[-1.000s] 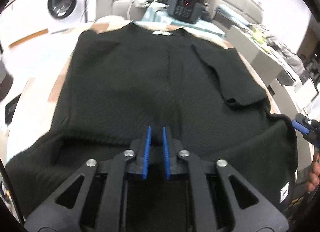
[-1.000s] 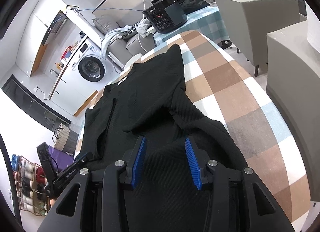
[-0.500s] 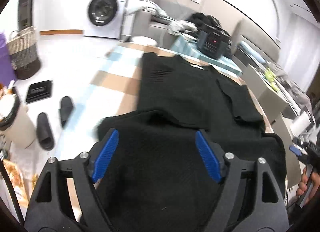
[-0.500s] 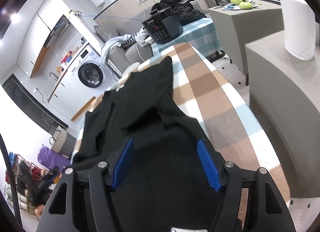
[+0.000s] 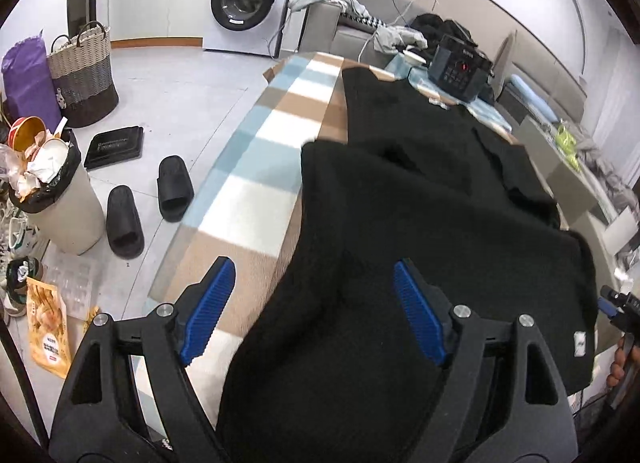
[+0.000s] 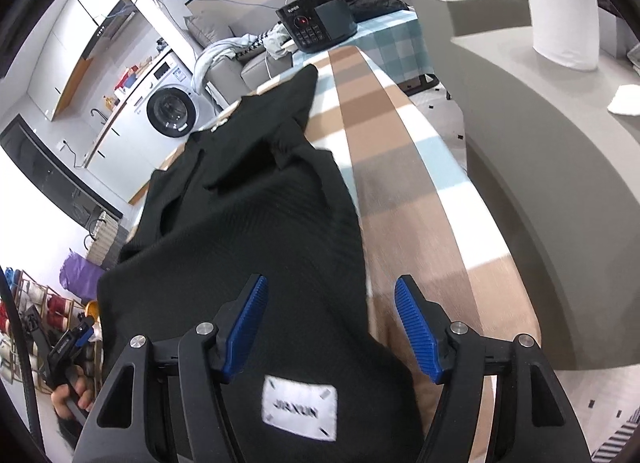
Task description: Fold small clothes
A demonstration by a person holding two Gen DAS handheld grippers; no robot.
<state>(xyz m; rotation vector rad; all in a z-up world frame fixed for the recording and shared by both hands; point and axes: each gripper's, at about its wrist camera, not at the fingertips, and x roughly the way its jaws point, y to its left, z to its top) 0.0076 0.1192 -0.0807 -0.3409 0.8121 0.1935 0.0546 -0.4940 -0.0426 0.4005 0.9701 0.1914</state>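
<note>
Tongs first: the left tongs [image 5: 308, 303] stand wide apart, blue ribbed pads clear of the cloth, gripping nothing, with the left edge of the black ribbed knit top [image 5: 420, 223] lying between and under them. The right tongs [image 6: 332, 323] are parted too, also empty, hovering over the garment's right edge where a white sewn label [image 6: 299, 407] shows just below the pads.

That black top lies spread on the table, which wears a tan, white and pale-blue checked cloth [image 5: 256, 191], and the near hem looks doubled over the body, so a fold seems under way. My read on handling: soft, limp and light, a knit that drapes and bunches rather than holds a crease, with enough texture not to slip from ribbed pads. Best hold would be a pinch on the doubled edge or a corner, both sides at once, lifted level so it does not sag in the middle.

Now the views. Left wrist camera shows the floor side: black slippers [image 5: 144, 207], a full bin [image 5: 52, 199], a woven basket [image 5: 82, 79]. Right wrist camera alone gives the label, a grey counter [image 6: 540, 135] with a white roll [image 6: 564, 7], and the hand [image 6: 74, 395] carrying the other tool.
</note>
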